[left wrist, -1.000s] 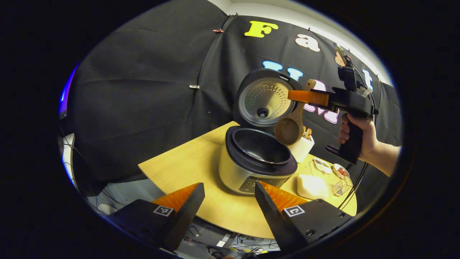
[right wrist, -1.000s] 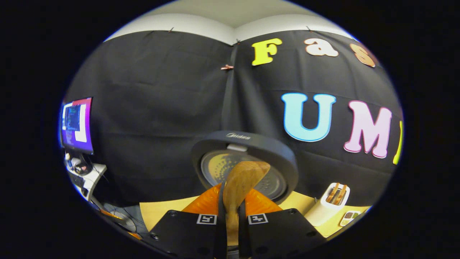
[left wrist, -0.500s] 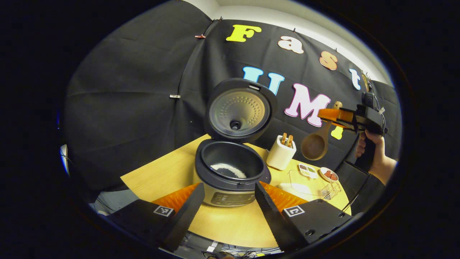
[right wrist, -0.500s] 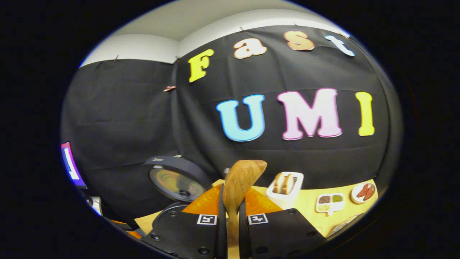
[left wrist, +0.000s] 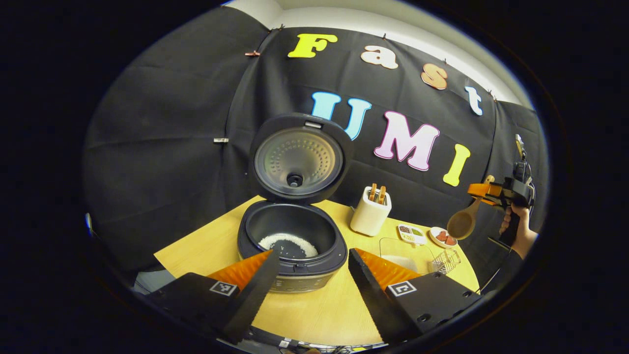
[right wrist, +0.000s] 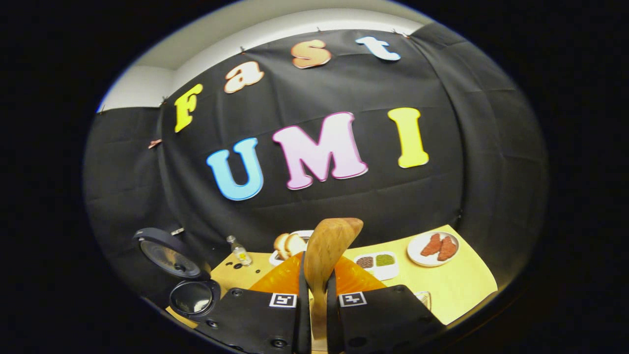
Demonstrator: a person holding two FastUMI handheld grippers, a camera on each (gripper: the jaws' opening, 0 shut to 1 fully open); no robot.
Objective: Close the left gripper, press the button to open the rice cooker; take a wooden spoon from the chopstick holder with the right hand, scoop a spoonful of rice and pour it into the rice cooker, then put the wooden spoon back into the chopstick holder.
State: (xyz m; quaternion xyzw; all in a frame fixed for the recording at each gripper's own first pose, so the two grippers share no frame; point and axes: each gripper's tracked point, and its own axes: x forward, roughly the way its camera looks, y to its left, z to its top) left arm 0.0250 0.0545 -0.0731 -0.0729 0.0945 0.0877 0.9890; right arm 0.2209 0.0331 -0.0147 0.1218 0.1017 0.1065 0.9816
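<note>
The rice cooker (left wrist: 290, 246) stands open on the wooden table (left wrist: 319, 309), lid (left wrist: 295, 160) upright, with a patch of white rice (left wrist: 287, 243) in its pot. My left gripper (left wrist: 313, 255) hovers open in front of it, fingers apart and holding nothing. To the cooker's right is the white chopstick holder (left wrist: 371, 216) with wooden handles sticking out. Far right, my right gripper (left wrist: 484, 189) is shut on the wooden spoon (left wrist: 462, 223), whose bowl hangs down beyond the table's right end. In the right gripper view the spoon handle (right wrist: 327, 243) rises between my right gripper's (right wrist: 317, 275) fingers, with the holder (right wrist: 287, 243) just behind.
A clear container (left wrist: 405, 250), a small wire basket (left wrist: 444, 260), a divided dish (right wrist: 376, 263) and a plate of reddish food (right wrist: 432, 246) crowd the table's right side. A small bottle (right wrist: 239, 253) stands near the cooker (right wrist: 189, 295). A hand (left wrist: 516, 231) grips the right gripper.
The right gripper has carried the spoon from above the cooker pot away to the right and lower. Rice now shows in the pot. My left gripper's view has shifted so the cooker sits further left.
</note>
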